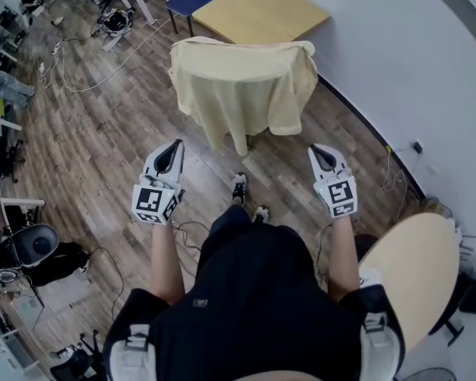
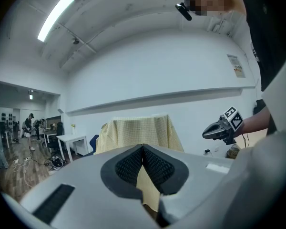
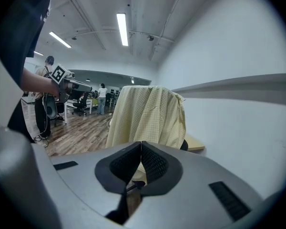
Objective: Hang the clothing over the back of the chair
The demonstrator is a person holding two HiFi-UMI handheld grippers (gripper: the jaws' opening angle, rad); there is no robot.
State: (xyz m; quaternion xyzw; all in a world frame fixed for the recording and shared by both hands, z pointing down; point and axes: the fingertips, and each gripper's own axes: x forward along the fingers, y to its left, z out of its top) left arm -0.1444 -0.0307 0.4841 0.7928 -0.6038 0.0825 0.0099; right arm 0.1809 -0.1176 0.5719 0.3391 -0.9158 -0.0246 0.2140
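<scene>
The hanging itself looks done: the yellow shirt (image 1: 242,86) lies draped over the back of the chair (image 3: 183,145), covering it almost wholly, with its hem hanging toward the wooden floor (image 1: 103,133). The chair stands far from the person, just in front of a square wooden table (image 1: 262,10). The left gripper (image 1: 174,145) and the right gripper (image 1: 317,149) hover near the person's body, one to each side and well apart from the shirt. Each gripper's own view shows its dark ribbed pads pressed together with nothing between them, so both are closed and empty. I judge that what remains is at most a check that the cloth sits evenly, and any tidying would call for opening the jaws and reaching forward to the chair. The head view alone shows the shirt's spread across the top and the gap between it and both grippers. The left gripper view shows the shirt's broad face square on. The right gripper view shows its folds hanging down one side.
</scene>
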